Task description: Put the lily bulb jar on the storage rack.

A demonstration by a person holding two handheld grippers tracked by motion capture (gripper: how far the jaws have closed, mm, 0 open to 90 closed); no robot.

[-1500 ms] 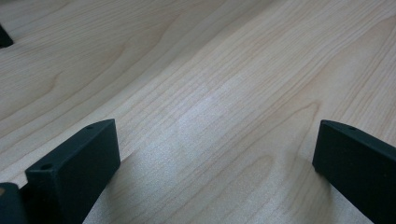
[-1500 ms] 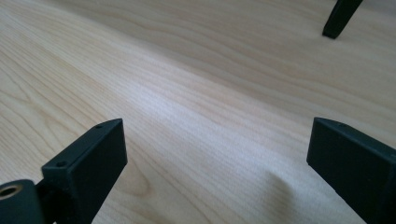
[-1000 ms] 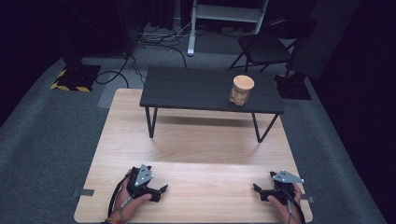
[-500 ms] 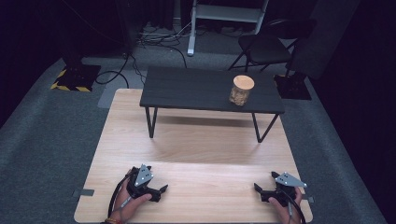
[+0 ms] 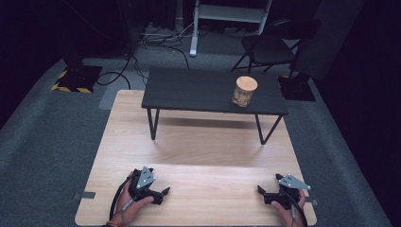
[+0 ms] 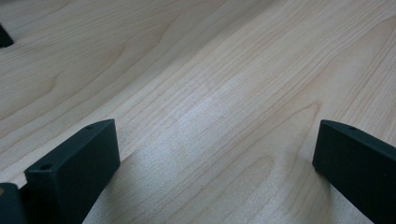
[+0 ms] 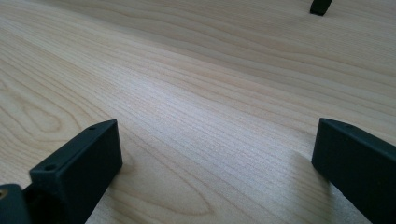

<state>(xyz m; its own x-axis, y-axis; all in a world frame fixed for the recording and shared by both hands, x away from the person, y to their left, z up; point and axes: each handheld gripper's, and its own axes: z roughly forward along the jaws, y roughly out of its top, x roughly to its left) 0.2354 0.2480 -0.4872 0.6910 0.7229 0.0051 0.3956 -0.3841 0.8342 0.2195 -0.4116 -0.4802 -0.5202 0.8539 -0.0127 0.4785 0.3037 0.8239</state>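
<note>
Cork-lidded jar [image 5: 245, 91], upright, perhaps filled, on black table [image 5: 198, 90]

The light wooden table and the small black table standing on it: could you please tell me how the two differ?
The light wooden table is pale with visible grain; the small black table is dark and plain. The wooden one is the larger and bears the black one, which stands on thin legs at its far side. The black table carries a cork-lidded jar; on the wooden one rest the left gripper and right gripper. Both tops are rectangular.

Two grippers [image 5: 165, 191] [image 5: 259, 190], one jar [image 5: 244, 91], two tables [image 5: 189, 90] [image 5: 198, 151]
</note>
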